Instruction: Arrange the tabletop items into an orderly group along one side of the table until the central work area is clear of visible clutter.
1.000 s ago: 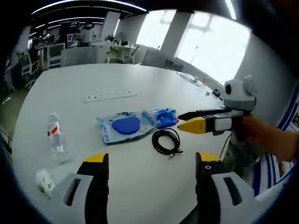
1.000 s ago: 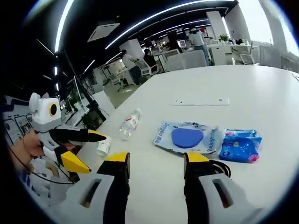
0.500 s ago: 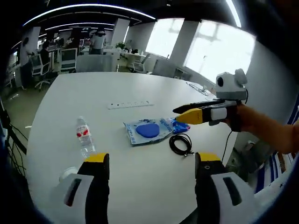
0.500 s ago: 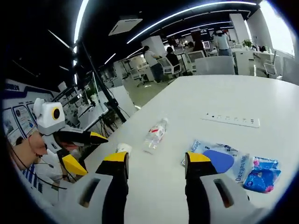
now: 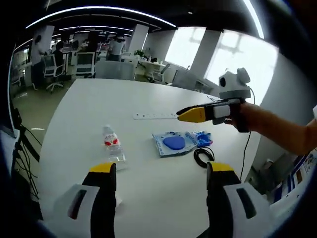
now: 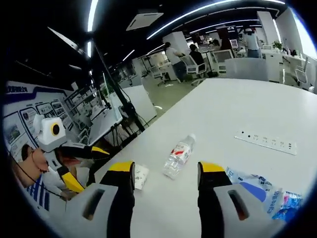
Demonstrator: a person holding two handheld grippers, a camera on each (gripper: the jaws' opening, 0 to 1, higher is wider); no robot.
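Jaws apart, both grippers; water bottle (image 5: 113,147) lying on table (image 5: 89,109).

Overexposed windows (image 5: 233,54) wash out the left gripper view's upper right. Ceiling light strips (image 6: 218,10) arc under strong fisheye bending. The white bench (image 5: 99,109) is evenly lit, shadows faint, focus sharp.

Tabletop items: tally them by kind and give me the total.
Water bottle: 1
Crumpled paper cup: 1
Clear pouch with a blue disc: 1
Blue packet: 1
Coiled black cable: 1
White power strip: 1
Total: 6
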